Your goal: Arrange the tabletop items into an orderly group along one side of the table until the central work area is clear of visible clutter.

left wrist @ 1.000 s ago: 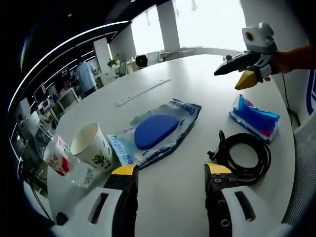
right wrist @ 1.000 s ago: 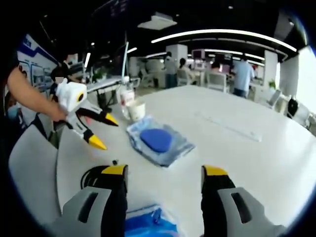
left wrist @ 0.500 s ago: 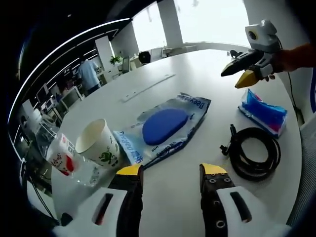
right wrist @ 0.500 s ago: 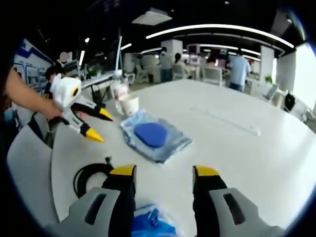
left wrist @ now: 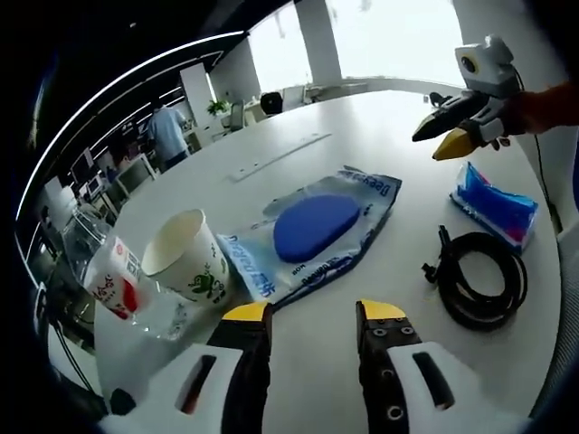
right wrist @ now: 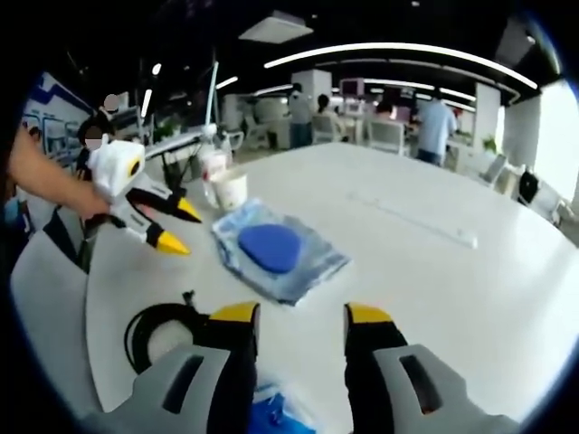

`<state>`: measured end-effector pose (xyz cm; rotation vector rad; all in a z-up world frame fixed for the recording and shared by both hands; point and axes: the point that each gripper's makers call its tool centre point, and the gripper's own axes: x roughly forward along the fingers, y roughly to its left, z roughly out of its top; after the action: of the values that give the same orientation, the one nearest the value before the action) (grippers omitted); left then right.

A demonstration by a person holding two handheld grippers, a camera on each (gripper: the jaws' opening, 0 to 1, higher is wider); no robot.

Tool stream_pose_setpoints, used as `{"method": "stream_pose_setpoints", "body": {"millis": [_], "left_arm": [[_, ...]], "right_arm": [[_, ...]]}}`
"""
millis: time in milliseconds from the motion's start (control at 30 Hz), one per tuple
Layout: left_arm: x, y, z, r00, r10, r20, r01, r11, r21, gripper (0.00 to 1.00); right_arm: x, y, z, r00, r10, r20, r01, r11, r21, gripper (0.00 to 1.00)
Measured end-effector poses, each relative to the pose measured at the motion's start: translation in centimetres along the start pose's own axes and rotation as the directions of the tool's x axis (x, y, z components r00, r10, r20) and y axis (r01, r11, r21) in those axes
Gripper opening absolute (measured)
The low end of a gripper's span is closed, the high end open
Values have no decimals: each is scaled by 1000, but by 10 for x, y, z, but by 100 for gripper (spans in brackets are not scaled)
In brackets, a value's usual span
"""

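Observation:
In the left gripper view a white paper cup (left wrist: 185,265) stands beside a clear bottle with a red label (left wrist: 113,287). A clear pouch holding a blue oval pad (left wrist: 312,228) lies mid-table. A black coiled cable (left wrist: 479,278) and a blue tissue pack (left wrist: 496,204) lie to the right. My left gripper (left wrist: 314,312) hovers open over bare table, before the pouch. My right gripper (left wrist: 455,129) hangs open above the tissue pack. The right gripper view has my right gripper (right wrist: 301,314) open, the tissue pack (right wrist: 271,418) below it, the cable (right wrist: 161,330), pouch (right wrist: 271,249), cup (right wrist: 229,190) and left gripper (right wrist: 154,221).
The table (left wrist: 398,117) is large, round and white, and a long flat strip (left wrist: 276,155) lies on its far part. An orange sleeve (left wrist: 547,101) holds the right gripper. Desks, chairs and people fill the office behind (right wrist: 434,127).
The jaws of both grippers have drawn closer together, still apart. The left view has shifted slightly, so the objects sit further right. The right gripper stays above the tissue pack.

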<state>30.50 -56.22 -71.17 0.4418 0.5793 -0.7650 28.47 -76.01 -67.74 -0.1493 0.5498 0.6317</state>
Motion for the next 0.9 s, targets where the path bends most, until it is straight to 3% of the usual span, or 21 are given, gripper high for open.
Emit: {"method": "stream_pose_setpoints", "body": {"millis": [400, 600, 900], "left_arm": [[7, 15, 2, 999, 31, -6, -31, 1000, 4, 31], [10, 22, 3, 999, 46, -5, -47, 999, -24, 31], [15, 31, 3, 998, 58, -15, -58, 997, -48, 27]], "right_arm": [[10, -1, -2, 1000, -7, -11, 7, 999, 38, 28], [17, 0, -1, 1000, 0, -10, 1, 995, 97, 25], [27, 2, -1, 1000, 2, -20, 0, 995, 100, 23]]}}
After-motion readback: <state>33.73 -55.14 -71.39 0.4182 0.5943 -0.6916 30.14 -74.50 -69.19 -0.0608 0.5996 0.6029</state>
